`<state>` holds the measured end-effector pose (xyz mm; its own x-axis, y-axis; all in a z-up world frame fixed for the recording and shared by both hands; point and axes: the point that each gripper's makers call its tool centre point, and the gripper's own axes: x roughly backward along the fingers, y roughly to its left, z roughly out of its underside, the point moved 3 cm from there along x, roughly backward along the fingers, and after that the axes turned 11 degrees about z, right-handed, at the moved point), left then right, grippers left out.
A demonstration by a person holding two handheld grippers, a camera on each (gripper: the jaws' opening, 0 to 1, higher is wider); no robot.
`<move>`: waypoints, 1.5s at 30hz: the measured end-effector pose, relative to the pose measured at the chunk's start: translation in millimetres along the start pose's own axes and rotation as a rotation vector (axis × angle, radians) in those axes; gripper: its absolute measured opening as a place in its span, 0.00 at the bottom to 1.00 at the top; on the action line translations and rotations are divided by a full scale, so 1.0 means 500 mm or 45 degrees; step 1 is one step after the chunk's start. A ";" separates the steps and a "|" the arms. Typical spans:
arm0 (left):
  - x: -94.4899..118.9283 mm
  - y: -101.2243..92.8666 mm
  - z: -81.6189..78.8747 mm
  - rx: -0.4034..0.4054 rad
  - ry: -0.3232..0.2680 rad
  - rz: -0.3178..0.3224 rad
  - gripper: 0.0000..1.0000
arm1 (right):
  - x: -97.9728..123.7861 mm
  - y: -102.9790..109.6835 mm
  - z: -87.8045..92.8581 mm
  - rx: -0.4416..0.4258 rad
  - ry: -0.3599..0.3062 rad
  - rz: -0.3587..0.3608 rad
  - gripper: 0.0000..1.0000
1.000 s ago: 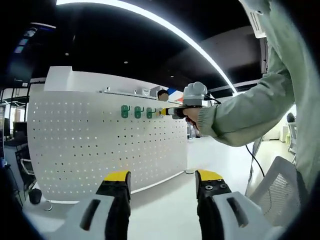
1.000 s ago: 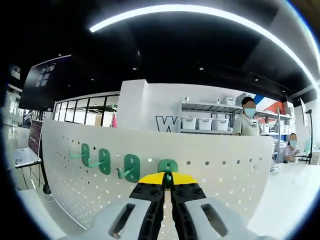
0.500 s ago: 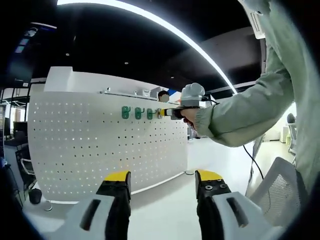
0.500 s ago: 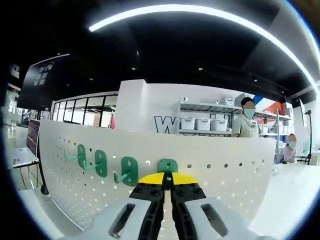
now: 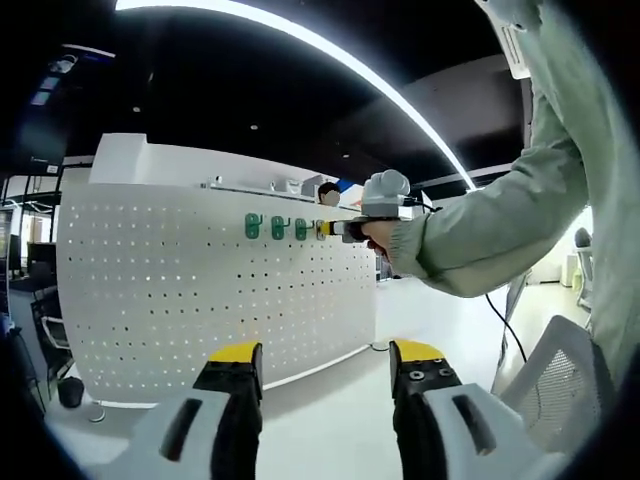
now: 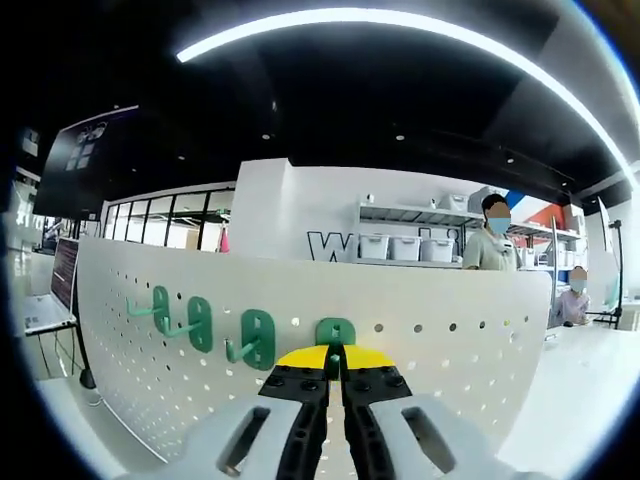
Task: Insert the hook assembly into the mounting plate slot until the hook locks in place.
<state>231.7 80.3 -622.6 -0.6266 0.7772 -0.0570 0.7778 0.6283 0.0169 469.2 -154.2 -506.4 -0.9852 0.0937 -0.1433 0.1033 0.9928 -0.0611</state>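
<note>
Green hook (image 6: 335,333): light, rigid plastic, apparently; right gripper (image 6: 335,362) pinches its stem against white pegboard (image 6: 450,340). Left gripper (image 5: 325,372) gapes, empty.

A large dark "W" is showing on the white back wall (image 6: 330,215), just left of the shelf (image 6: 410,212). Any letters after it are sitting hidden behind the shelf.

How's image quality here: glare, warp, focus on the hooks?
Left gripper view: the ceiling light strip blows out and curves with the fisheye; the pegboard bows, and the green hooks are small and soft. Right gripper view: the same strip is overexposed, the hook at the right gripper is fairly sharp, and the gripper body is blurred.
</note>
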 end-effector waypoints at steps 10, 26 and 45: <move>0.001 0.000 -0.001 -0.001 -0.003 -0.002 0.53 | 0.002 0.001 -0.001 0.000 0.002 -0.008 0.02; 0.002 0.003 -0.003 -0.001 -0.010 -0.009 0.53 | 0.009 0.006 -0.005 0.017 -0.023 -0.011 0.08; 0.004 0.005 -0.008 -0.012 -0.018 -0.020 0.53 | 0.017 -0.010 -0.009 0.059 -0.019 0.042 0.31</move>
<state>232.2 83.7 -618.8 -0.6379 0.7668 -0.0714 0.7674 0.6407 0.0250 459.9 -157.9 -502.8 -0.9791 0.1251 -0.1604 0.1425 0.9845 -0.1019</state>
